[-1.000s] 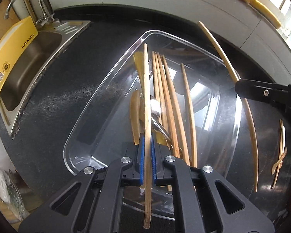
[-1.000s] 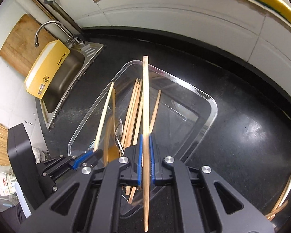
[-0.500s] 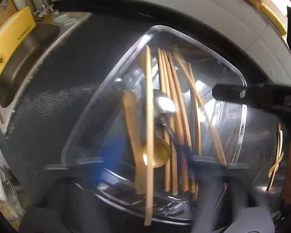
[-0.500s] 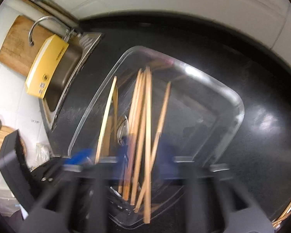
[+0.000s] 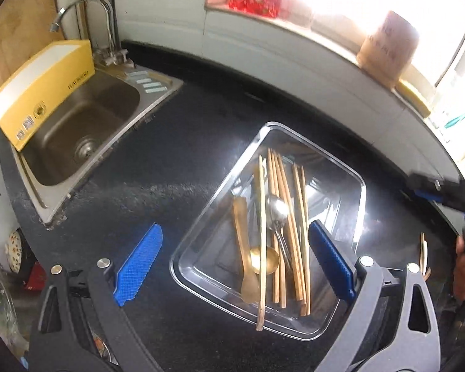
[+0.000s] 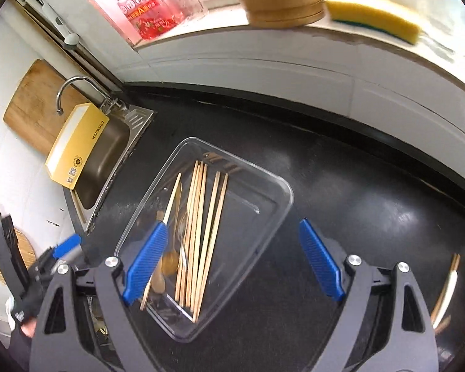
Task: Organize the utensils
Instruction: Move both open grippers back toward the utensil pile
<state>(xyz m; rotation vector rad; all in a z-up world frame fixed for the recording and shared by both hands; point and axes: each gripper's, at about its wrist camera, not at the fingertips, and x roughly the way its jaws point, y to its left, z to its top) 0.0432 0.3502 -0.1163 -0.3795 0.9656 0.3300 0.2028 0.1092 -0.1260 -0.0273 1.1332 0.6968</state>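
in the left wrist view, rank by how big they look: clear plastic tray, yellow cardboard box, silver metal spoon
1. clear plastic tray
2. yellow cardboard box, though it lies farther from the camera, so its true size is unsure
3. silver metal spoon, clearly smallest

Left gripper (image 5: 234,262) fingers spread wide above clear tray (image 5: 361,186), chopsticks (image 5: 286,217) and spoons (image 5: 276,209) inside

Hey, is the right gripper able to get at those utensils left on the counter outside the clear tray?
Probably yes: the right gripper is open and empty, and the leftover utensils lie on bare counter beside it.
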